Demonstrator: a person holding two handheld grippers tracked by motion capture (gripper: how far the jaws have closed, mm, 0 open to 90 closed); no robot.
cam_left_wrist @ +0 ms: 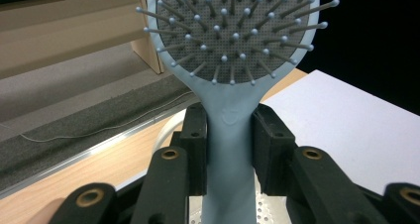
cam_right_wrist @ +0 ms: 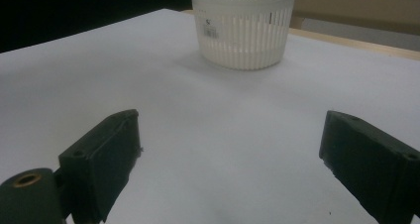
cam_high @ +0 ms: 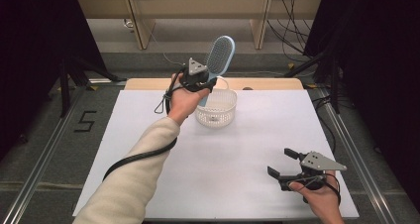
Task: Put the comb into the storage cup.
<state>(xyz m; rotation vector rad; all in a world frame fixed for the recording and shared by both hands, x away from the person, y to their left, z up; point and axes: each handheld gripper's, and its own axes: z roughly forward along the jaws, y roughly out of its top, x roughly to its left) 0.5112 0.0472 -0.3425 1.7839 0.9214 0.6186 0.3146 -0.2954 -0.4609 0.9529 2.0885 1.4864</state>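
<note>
- nearest the high camera: a cream sleeve point(cam_high: 133, 174) enters at bottom left and reaches forward across the white table point(cam_high: 237, 184) to the far edge.
- floor marking "5" point(cam_high: 85, 121) sits on the grey floor left of the table; legible, black.
- left gripper point(cam_high: 205, 80) is raised above the table's far edge, just beside and above the basket. its jaws are closed on the handle of the hairbrush point(cam_high: 218, 60); in the left gripper view the two black pads press the handle from both sides point(cam_left_wrist: 229, 135).
- hairbrush condition: pale blue plastic body, oval head, dark grey perforated cushion, grey pins with small ball tips. head stands up and tilts to the right, clear of the table. a small embossed mark on the neck; not readable.
- white basket point(cam_high: 216, 116): slotted plastic wall, rounded, standing upright on the table near the far edge, directly under the brush handle. in the right gripper view it carries a small white label point(cam_right_wrist: 211, 28) with dark print, too small to read.
- right gripper point(cam_high: 287, 165) is held low over the table's near right corner, well apart from the basket. its jaws stand wide apart with nothing between them; bare table surface shows in the gap.
</note>
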